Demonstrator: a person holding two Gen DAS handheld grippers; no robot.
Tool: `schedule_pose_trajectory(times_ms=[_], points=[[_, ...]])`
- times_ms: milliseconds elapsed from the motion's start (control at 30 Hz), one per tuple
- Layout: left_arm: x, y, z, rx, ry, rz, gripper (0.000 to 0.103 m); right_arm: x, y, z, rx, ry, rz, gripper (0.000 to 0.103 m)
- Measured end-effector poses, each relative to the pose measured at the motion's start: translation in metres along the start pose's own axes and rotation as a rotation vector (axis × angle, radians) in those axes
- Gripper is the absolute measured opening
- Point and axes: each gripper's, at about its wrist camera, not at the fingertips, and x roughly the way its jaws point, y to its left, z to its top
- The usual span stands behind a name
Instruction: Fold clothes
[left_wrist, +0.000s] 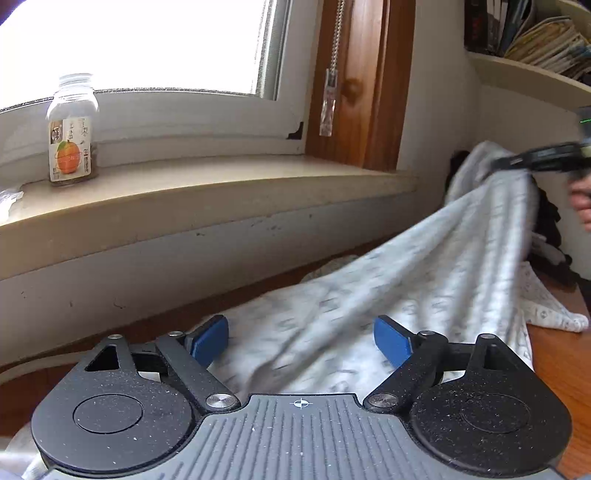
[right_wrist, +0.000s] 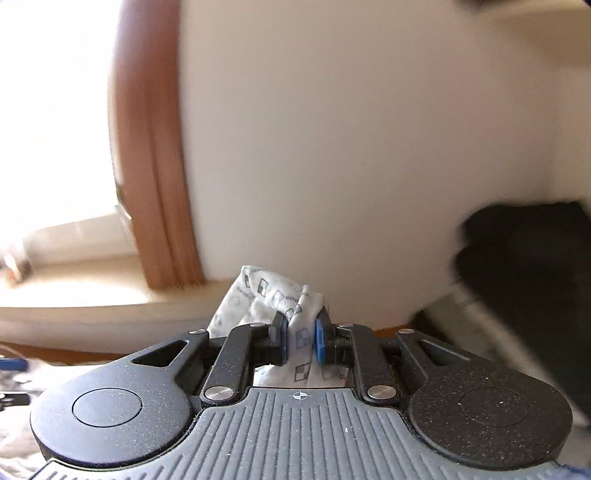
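Note:
A white garment with a small grey print (left_wrist: 388, 291) stretches from the wooden table up to the right. My left gripper (left_wrist: 301, 341) is open low over the cloth, its blue pads (left_wrist: 210, 341) wide apart with fabric lying between and under them. At the upper right of the left wrist view, the right gripper (left_wrist: 532, 158) holds the garment's raised end, blurred by motion. In the right wrist view my right gripper (right_wrist: 300, 338) is shut on a bunched fold of the printed garment (right_wrist: 275, 291), which sticks out past the pads.
A windowsill (left_wrist: 207, 188) runs along the wall with a labelled clear bottle (left_wrist: 70, 140) at its left. A wooden window frame (left_wrist: 365, 81) stands behind. Dark clothes (left_wrist: 550, 229) are piled at the right by the wall, under a bookshelf (left_wrist: 535, 70). A hand (left_wrist: 581, 203) shows at the right edge.

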Motion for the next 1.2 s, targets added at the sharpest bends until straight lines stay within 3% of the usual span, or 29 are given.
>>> schedule_pose_trajectory(times_ms=[133, 267, 333, 367, 533, 667, 867, 900, 933, 967, 1000, 1200], points=[[0.0, -0.001, 0.0, 0.001, 0.009, -0.011, 0.089, -0.058, -0.004, -0.018, -0.011, 0.092, -0.007, 0.021], [0.0, -0.003, 0.0, 0.005, 0.019, -0.023, 0.092, -0.068, -0.01, -0.047, -0.019, 0.194, -0.034, 0.038], [0.0, -0.003, 0.0, 0.009, 0.023, -0.023, 0.092, -0.064, -0.013, -0.048, -0.009, 0.182, -0.043, 0.049], [0.001, -0.004, 0.0, 0.012, 0.025, -0.021, 0.092, -0.063, -0.013, -0.047, -0.002, 0.172, -0.041, 0.049], [0.003, -0.007, 0.0, 0.027, 0.039, -0.028, 0.093, 0.001, 0.015, -0.034, -0.044, 0.188, 0.038, 0.057], [0.006, -0.009, 0.001, 0.04, 0.059, -0.03, 0.096, 0.05, 0.05, -0.044, -0.089, 0.264, 0.11, 0.057], [0.004, -0.008, 0.0, 0.04, 0.06, -0.033, 0.096, 0.088, 0.076, -0.063, -0.163, 0.343, 0.131, 0.06], [0.004, -0.008, 0.0, 0.04, 0.062, -0.033, 0.096, 0.089, 0.076, -0.065, -0.167, 0.346, 0.123, 0.058], [0.004, -0.008, 0.0, 0.041, 0.062, -0.033, 0.096, 0.088, 0.074, -0.065, -0.162, 0.336, 0.12, 0.047], [0.004, -0.008, 0.0, 0.041, 0.061, -0.033, 0.096, 0.087, 0.073, -0.064, -0.158, 0.327, 0.116, 0.032], [0.004, -0.009, 0.0, 0.041, 0.061, -0.032, 0.096, 0.086, 0.071, -0.064, -0.153, 0.317, 0.113, 0.005], [0.002, -0.009, -0.001, 0.041, 0.057, -0.027, 0.096, 0.019, 0.024, -0.038, -0.143, 0.12, -0.089, 0.005]])
